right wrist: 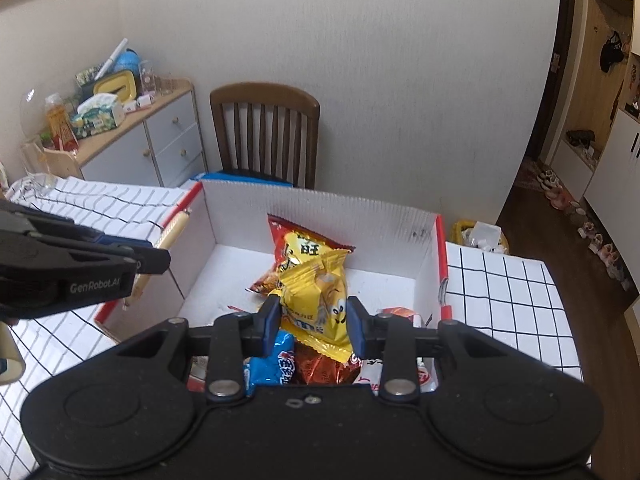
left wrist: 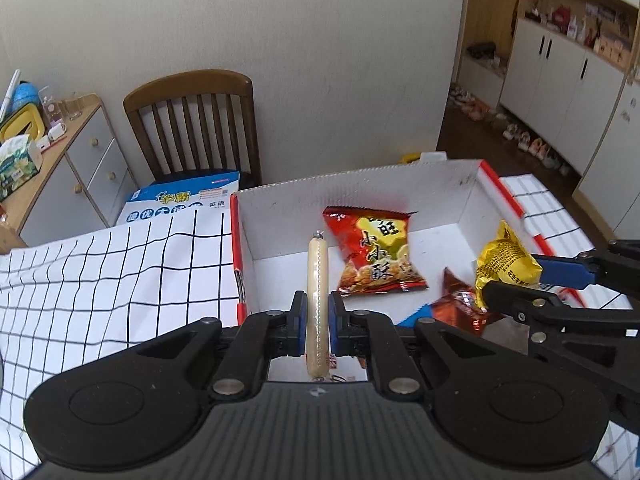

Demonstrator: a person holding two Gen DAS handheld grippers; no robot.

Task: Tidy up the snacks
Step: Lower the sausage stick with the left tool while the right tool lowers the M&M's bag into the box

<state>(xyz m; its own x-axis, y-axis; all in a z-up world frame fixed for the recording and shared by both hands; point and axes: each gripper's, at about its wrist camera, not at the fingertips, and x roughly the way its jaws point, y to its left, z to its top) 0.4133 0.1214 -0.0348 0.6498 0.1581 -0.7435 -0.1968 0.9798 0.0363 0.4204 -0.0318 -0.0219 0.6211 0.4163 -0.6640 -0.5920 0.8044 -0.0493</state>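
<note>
My left gripper (left wrist: 318, 312) is shut on a pale sausage stick (left wrist: 317, 280) that stands upright between the blue pads, over the left part of a white cardboard box (left wrist: 360, 188) with red edges. My right gripper (right wrist: 314, 318) is shut on a yellow snack bag (right wrist: 316, 300) above the box's near side. In the left wrist view that yellow bag (left wrist: 506, 262) and the right gripper (left wrist: 532, 284) hang at the right. In the right wrist view the left gripper (right wrist: 160, 260) with the sausage (right wrist: 172, 232) shows at the left. A red snack bag (left wrist: 374, 254) lies on the box floor.
More packets lie at the box's near end: an orange-brown one (left wrist: 460, 308) and a blue one (right wrist: 272, 368). The box stands on a white tablecloth with a black grid (left wrist: 100, 276). A wooden chair (left wrist: 192, 128) and a sideboard (left wrist: 68, 160) with clutter stand behind the table.
</note>
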